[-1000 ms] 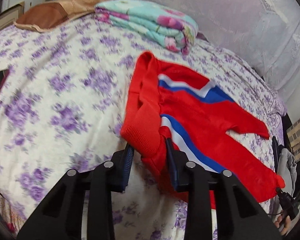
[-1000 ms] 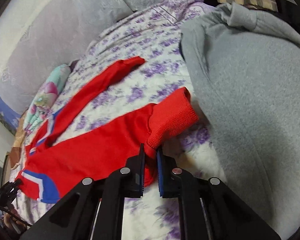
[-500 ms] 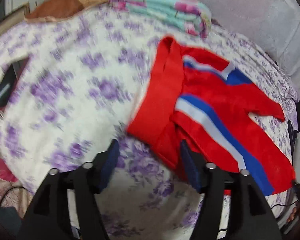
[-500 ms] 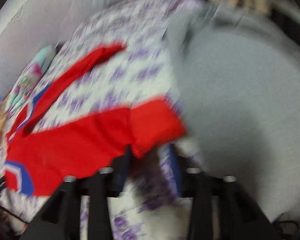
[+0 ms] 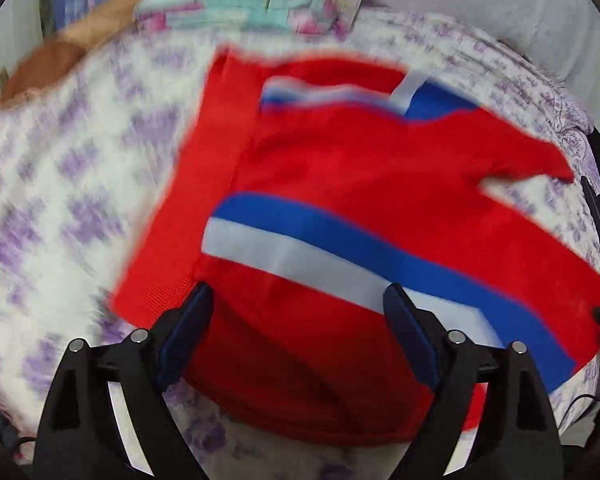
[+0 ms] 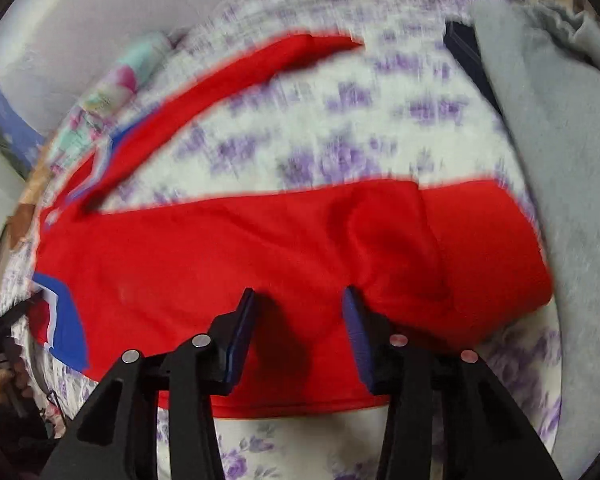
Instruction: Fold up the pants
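Left wrist view, blurred by motion: I see a bed under a white sheet with purple flowers (image 5: 80, 184), and red pants (image 5: 340, 168) with a blue and white side stripe spread flat across it. A folded floral blanket (image 5: 252, 4) lies at the far end near a tan pillow (image 5: 60, 56). My left gripper (image 5: 298, 340) hangs over the waistband end, fingers wide apart, holding nothing. In the right wrist view a grey garment (image 6: 560, 200) lies beside the pants' cuff end, and my right gripper (image 6: 298, 336) is likewise spread over the red cloth, gripping nothing
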Demonstrator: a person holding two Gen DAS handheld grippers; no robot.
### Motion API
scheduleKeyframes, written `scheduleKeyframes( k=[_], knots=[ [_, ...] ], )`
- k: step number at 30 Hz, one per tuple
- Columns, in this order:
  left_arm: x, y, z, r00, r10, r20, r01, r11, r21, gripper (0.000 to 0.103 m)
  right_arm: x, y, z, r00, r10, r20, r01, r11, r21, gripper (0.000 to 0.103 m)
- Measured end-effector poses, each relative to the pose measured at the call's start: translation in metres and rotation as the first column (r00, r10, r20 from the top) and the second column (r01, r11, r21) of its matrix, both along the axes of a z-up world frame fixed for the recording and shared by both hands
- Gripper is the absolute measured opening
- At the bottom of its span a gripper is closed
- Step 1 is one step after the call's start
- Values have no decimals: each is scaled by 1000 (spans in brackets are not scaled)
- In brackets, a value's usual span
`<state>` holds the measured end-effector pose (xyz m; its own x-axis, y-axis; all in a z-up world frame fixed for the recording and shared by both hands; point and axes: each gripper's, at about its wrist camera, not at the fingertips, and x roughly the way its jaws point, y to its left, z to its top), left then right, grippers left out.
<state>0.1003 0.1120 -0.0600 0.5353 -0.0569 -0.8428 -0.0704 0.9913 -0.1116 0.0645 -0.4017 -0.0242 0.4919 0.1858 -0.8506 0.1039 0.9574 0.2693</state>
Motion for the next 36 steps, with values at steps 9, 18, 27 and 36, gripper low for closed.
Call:
scheduleKeyframes(
  k=[9,18,27,36],
  knots=[
    [20,15,76,996,-32,85,36,998,-43,96,43,53,90,967,166,192,-150,984,-96,69],
    [132,62,76,998,63,4,-63,997,-43,97,165,208,119,822,546,161,-486,820,-303,76],
    [199,66,17,989,73,-130,-83,994,-72,96,296,293,52,789,614,10,-578,747,-329,77],
    [181,57,40,998,19,-55,-25,993,-114,29,294,301,38,760,649,-1,-613,717,-332,4]
  ],
)
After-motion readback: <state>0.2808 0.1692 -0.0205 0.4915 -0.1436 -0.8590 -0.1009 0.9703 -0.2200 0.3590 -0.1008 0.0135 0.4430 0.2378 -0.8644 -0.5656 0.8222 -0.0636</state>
